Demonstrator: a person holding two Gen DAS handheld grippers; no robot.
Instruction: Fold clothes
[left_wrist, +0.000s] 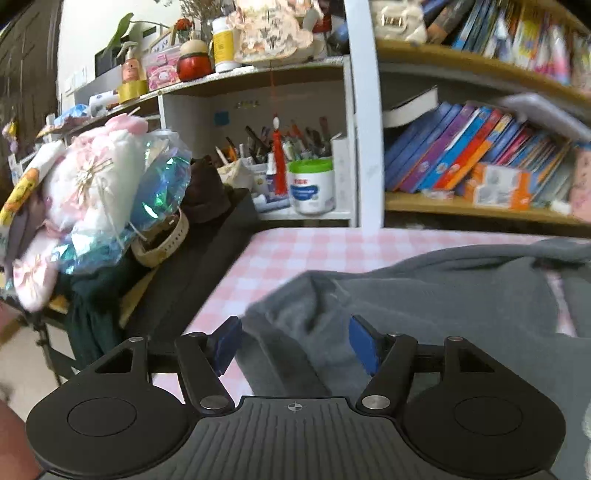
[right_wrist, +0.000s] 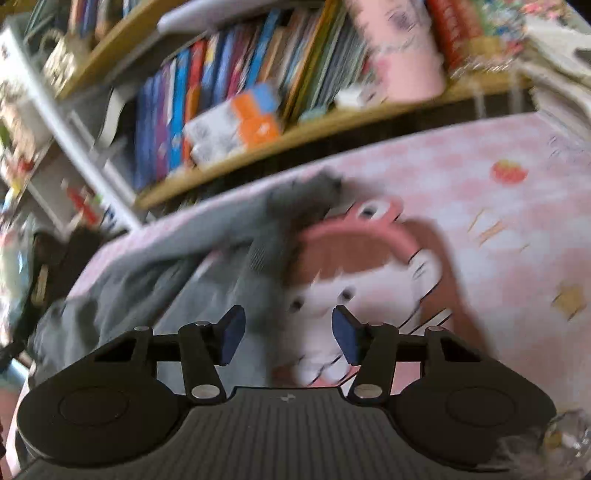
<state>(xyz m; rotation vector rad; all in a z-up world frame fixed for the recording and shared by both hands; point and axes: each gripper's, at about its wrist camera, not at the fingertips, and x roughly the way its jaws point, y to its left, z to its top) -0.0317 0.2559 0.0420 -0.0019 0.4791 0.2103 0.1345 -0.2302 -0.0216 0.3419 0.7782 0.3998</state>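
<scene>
While both my tongs hang over the table, neither one has hold of anything. My left gripper (left_wrist: 294, 343) has its jaws spread, blue pads (left_wrist: 364, 341) clear on both sides, with the grey garment (left_wrist: 443, 302) lying rumpled under and beyond them, not pinched. It's sprawled across the pink checked tablecloth (left_wrist: 288, 251), which shows bare toward the far left corner.

My right gripper (right_wrist: 288, 338) is let go too, jaws parted. From that side the grey garment (right_wrist: 207, 266) sits left of the gap, one bunched end reaching up toward the table's far edge, and it partly covers a cartoon face (right_wrist: 369, 280) printed on the tablecloth (right_wrist: 498, 229). That view is pretty smeared, so whether the left pad touches the cloth I can't tell.

Behind the table there's a bookshelf (left_wrist: 469, 210) packed with leaning books (left_wrist: 461, 155), a white tub (left_wrist: 311, 186) among pens in the cubby, and a pile of pink and white stuff (left_wrist: 85, 192) stacked off the left side.
</scene>
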